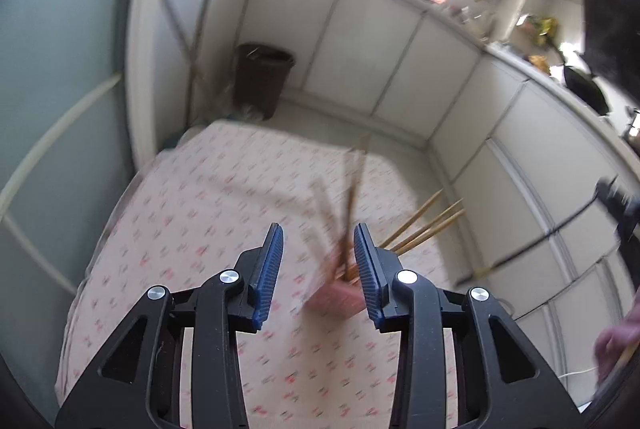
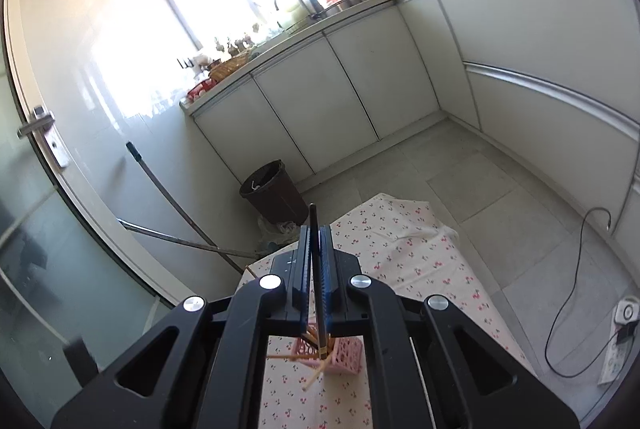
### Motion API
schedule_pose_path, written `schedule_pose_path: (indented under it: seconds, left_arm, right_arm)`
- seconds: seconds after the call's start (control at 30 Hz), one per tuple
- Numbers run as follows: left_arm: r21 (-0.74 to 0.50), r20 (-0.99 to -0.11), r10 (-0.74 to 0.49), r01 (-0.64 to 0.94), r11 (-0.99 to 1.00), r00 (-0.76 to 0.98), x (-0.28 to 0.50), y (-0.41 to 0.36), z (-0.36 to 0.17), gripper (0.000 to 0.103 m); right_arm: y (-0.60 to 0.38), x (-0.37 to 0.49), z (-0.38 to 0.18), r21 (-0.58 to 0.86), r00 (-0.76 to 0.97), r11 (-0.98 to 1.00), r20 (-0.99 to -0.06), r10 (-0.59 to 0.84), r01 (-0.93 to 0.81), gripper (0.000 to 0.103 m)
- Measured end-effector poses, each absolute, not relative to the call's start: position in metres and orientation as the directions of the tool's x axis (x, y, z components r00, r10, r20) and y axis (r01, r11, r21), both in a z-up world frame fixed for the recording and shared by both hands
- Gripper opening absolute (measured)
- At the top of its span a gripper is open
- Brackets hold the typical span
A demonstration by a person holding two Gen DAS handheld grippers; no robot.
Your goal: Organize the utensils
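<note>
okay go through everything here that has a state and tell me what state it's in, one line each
Left gripper: open, holding nothing.
Right gripper: shut on a dark chopstick.
Pink holder: upright on the tablecloth, chopsticks inside.
Wooden chopsticks: leaning out of the holder.
Trash bin: uncovered, on the floor.

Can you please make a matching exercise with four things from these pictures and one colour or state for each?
Things:
1. left hand-held gripper
2. right hand-held gripper
3. utensil holder
4. waste bin

Colours or states:
A. dark brown, stands on the floor by the cabinets
B. open, holds nothing
C. pink, stands on the cherry-print cloth with chopsticks in it
D. shut on a dark chopstick

Right pairs: 1-B, 2-D, 3-C, 4-A
</note>
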State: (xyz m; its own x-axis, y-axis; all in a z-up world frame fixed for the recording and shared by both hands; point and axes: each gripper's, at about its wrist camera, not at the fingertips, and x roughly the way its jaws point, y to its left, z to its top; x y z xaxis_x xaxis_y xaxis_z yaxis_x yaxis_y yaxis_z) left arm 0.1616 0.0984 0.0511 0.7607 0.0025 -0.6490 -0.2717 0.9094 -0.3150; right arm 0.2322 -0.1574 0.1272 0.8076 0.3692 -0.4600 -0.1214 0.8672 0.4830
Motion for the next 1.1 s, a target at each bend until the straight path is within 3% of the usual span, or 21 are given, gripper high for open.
schedule_pose_path:
  seconds: [0.37, 0.5, 0.7, 0.9, 1.0, 1.1]
  left_arm:
    - [-0.386, -0.667, -0.054, -0.282, 0.878, 0.743, 0.17, 0.122, 0.046, 0.036]
    - [-0.379, -0.655, -0.058, -0.261, 0.888, 0.753, 0.168, 0.117, 0.05, 0.036]
    - [-0.337, -0.633, -0.045, -0.223, 0.914, 0.773, 0.161, 0.102, 0.061, 0.036]
    - [-0.258, -0.624, -0.016, -0.187, 0.948, 0.781, 0.149, 0.078, 0.063, 0.045]
    - [-0.222, -0.611, 0.002, -0.174, 0.959, 0.792, 0.142, 0.067, 0.063, 0.054]
    - [-0.182, -0.592, 0.027, -0.166, 0.969, 0.806, 0.133, 0.056, 0.063, 0.06]
  right_arm:
    - [-0.077, 0.282, 0.076, 0.387, 0.751, 0.912, -0.56, 0.35, -0.137, 0.008]
    - [-0.063, 0.284, 0.053, 0.38, 0.708, 0.914, -0.607, 0.361, -0.14, 0.009]
    - [-0.065, 0.259, 0.058, 0.317, 0.724, 0.935, -0.606, 0.33, -0.162, 0.009]
    - [-0.076, 0.222, 0.059, 0.239, 0.746, 0.956, -0.602, 0.284, -0.171, 0.016]
    - [-0.082, 0.204, 0.052, 0.211, 0.748, 0.962, -0.608, 0.266, -0.172, 0.033]
    - [-0.088, 0.189, 0.047, 0.19, 0.751, 0.968, -0.613, 0.247, -0.163, 0.035]
